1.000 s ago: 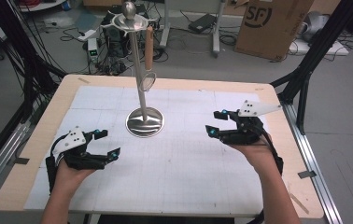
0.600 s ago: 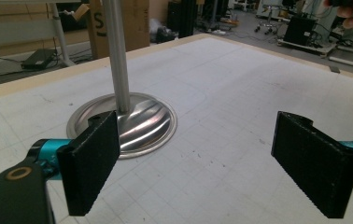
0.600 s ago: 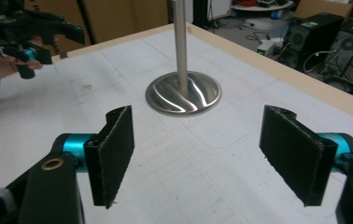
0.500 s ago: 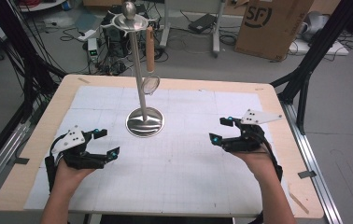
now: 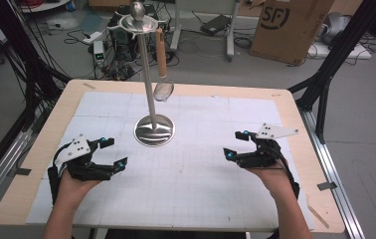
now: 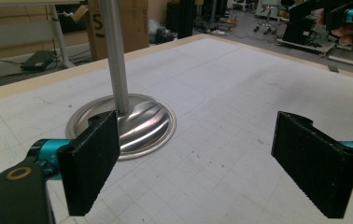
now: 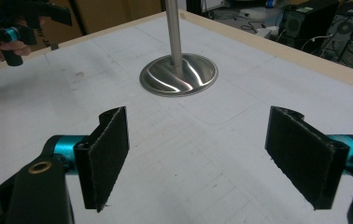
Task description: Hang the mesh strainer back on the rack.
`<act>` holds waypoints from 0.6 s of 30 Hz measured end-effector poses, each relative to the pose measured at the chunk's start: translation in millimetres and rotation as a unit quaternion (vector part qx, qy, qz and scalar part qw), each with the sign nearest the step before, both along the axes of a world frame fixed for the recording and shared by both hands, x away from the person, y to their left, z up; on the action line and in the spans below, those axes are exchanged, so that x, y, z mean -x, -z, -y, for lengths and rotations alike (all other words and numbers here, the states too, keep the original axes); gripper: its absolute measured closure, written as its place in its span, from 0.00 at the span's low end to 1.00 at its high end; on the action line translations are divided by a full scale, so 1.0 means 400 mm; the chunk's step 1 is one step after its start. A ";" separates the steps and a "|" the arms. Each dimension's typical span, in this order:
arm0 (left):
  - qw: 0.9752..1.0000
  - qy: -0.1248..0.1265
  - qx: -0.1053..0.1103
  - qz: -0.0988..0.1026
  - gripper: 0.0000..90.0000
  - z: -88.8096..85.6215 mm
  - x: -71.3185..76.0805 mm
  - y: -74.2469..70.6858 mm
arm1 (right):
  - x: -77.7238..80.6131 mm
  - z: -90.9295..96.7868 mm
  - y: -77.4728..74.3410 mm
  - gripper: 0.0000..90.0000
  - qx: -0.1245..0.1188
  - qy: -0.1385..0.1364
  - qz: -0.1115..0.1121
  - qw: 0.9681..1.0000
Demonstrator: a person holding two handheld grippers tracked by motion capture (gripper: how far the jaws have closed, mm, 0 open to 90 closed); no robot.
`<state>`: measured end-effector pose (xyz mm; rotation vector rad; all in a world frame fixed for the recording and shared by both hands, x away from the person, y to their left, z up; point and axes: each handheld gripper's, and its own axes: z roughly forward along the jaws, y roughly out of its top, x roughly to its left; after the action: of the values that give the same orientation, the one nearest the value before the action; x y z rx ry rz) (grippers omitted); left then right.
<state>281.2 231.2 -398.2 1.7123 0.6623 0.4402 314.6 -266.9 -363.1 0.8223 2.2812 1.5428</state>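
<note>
A shiny metal stand rises from its round base (image 5: pixel 154 130) at the table's middle. From its top ring hangs a utensil (image 5: pixel 162 59) with a wooden handle and a round head. My left gripper (image 5: pixel 115 152) rests low at the front left, open, nothing between its pads (image 6: pixel 90 163), pointing at the base (image 6: pixel 137 123). My right gripper (image 5: pixel 234 144) sits at the front right, open and empty; its jaws have just been opening. It faces the base (image 7: pixel 179 74) across bare mat, pads (image 7: pixel 109 149) wide apart. The stand is a hand's length from each gripper.
A white gridded mat (image 5: pixel 191 179) covers the wooden table (image 5: pixel 295 109). Behind the table, on the floor, are a cardboard box (image 5: pixel 288 25), cables and electronics. Black frame posts (image 5: pixel 325 84) flank the table. The other gripper appears far off in each gripper view (image 6: pixel 347 18) (image 7: pixel 16 23).
My right gripper has sunk toward the table and come a little nearer the front edge, its jaws wider than before. The left gripper and the stand have not moved.
</note>
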 end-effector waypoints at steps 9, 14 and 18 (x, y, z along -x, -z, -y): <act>1.000 0.001 0.002 0.001 0.18 0.000 0.001 -0.001 | 0.003 0.005 0.001 0.23 -0.002 0.000 -0.003 1.000; 1.000 0.002 0.001 0.002 0.18 0.001 0.001 -0.003 | 0.004 0.006 0.008 0.23 -0.002 0.001 -0.006 1.000; 1.000 0.002 0.001 0.002 0.18 0.001 0.002 -0.003 | 0.005 0.005 0.011 0.23 0.001 -0.001 -0.006 1.000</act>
<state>280.4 230.9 -397.2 1.7106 0.6566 0.4398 312.7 -268.8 -367.7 0.8323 2.2924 1.5405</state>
